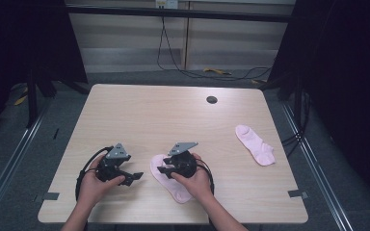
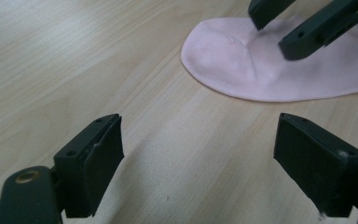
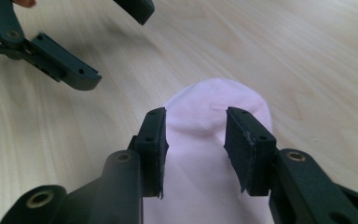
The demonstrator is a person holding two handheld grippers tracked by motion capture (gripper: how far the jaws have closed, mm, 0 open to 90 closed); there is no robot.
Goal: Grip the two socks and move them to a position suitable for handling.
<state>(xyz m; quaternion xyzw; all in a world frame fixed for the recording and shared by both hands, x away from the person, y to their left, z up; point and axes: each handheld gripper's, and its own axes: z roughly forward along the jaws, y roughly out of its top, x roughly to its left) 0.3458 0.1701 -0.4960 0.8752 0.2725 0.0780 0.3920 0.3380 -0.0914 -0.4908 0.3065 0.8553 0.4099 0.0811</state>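
A pink sock (image 1: 169, 180) lies flat on the wooden table (image 1: 173, 120), low and just right of centre in the high view, its rounded toe end pointing to the upper left and its far end hidden under the person's right hand (image 1: 196, 180). The right gripper (image 1: 164, 169) sits right over that toe end; in the right gripper view the sock (image 3: 214, 154) spreads between and beneath the two black jaws, which stand partly apart with a clear gap and pinch no fabric, so the sock is released rather than grasped. Just to the left in the high view, the left gripper (image 1: 136, 177) rests in the left hand (image 1: 94, 185) over bare wood, near the sock but not touching it; in the left gripper view its jaws are spread wide with nothing between them, and the sock's toe (image 2: 242, 60) lies in the upper right beneath the other gripper's jaws. A second pink sock (image 1: 255, 143) lies well apart at the right of the table, and a small dark round hole (image 1: 212, 99) sits near the far edge.
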